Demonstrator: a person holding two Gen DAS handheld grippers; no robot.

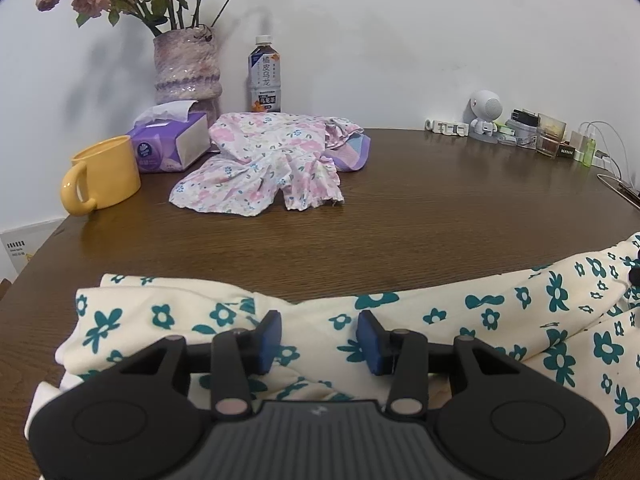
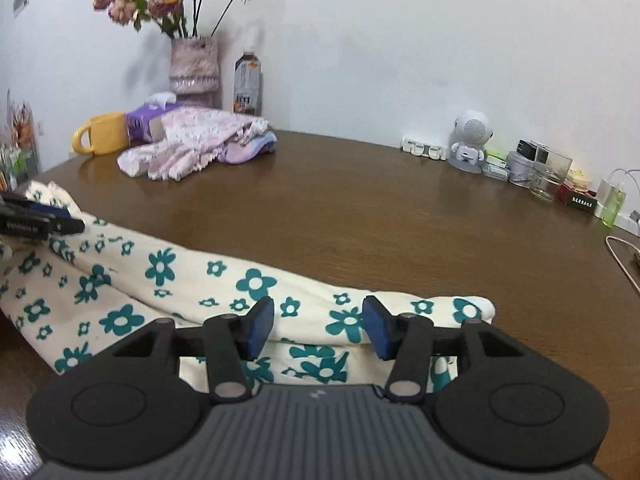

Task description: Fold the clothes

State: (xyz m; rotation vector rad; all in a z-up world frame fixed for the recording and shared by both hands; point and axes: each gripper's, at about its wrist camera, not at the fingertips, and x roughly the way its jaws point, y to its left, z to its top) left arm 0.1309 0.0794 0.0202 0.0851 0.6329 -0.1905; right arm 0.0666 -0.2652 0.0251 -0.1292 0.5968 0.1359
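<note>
Chinese characters "橘皮乌龙" are printed on the label of the bottle [image 1: 264, 76] by the wall. Other small labels are too blurred to be read.

Soft even light, fisheye bending, dark corners

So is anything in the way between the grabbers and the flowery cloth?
Nothing visible. The left gripper and right gripper are both open right over the cream garment with teal flowers. The pink floral garment lies far back.

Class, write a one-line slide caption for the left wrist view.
Open left gripper above cream floral garment on brown table.
</note>
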